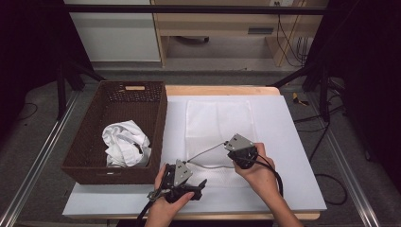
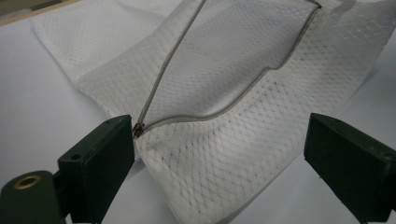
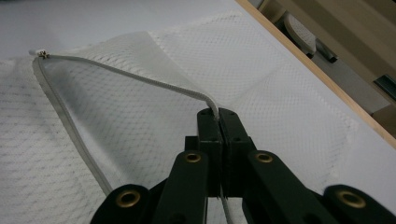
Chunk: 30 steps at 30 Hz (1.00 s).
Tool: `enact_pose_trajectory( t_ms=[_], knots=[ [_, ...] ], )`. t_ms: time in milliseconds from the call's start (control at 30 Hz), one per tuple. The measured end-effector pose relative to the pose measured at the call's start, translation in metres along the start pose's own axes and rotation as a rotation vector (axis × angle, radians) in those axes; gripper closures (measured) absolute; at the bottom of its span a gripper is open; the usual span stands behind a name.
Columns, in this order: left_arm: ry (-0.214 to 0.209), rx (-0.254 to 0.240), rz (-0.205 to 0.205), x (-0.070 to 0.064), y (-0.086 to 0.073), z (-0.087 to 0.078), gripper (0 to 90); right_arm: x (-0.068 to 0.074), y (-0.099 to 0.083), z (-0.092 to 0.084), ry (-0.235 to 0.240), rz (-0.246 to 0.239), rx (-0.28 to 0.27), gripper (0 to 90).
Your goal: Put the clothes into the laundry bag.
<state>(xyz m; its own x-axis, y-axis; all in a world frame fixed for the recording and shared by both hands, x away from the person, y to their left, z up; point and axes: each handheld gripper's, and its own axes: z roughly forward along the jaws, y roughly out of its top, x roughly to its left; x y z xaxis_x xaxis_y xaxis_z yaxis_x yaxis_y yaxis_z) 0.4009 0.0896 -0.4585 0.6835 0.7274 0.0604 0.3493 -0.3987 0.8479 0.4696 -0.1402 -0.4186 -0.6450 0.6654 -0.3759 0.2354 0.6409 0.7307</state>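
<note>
Pinching the zipper edge (image 3: pixel 140 77) with right gripper (image 3: pixel 217 114) clenched — lifts mesh laundry bag (image 1: pixel 217 123) mouth open; left gripper (image 2: pixel 224 154) released, straddling the corner.

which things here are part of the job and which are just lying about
In the job: mesh laundry bag with its zipper open; right gripper shut on the zipper edge; left gripper open at the bag's corner.

Lying about: wicker basket; white cloth in it.
</note>
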Motion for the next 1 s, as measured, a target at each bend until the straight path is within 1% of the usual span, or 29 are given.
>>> enact_pose_trajectory(
  t_ms=[100,267,433,667,1000],
  knots=[
    [0.003,-0.002,0.000,0.000,0.000,-0.001,8.8,-0.001,0.003,-0.002,-0.002,0.002,-0.005,89.1],
    [0.006,-0.005,0.000,0.002,0.001,-0.002,8.8,-0.004,0.011,-0.006,-0.001,0.004,-0.030,89.1],
    [0.008,-0.006,0.000,0.002,0.001,-0.002,8.8,-0.004,0.015,-0.009,0.005,0.011,-0.047,89.2],
    [0.009,-0.013,-0.007,0.002,0.002,-0.003,8.8,-0.004,0.016,-0.010,0.004,0.017,-0.062,89.1],
    [0.010,-0.018,-0.008,0.003,0.002,-0.004,8.8,0.001,0.014,-0.015,0.002,-0.007,-0.080,89.1]
  ],
)
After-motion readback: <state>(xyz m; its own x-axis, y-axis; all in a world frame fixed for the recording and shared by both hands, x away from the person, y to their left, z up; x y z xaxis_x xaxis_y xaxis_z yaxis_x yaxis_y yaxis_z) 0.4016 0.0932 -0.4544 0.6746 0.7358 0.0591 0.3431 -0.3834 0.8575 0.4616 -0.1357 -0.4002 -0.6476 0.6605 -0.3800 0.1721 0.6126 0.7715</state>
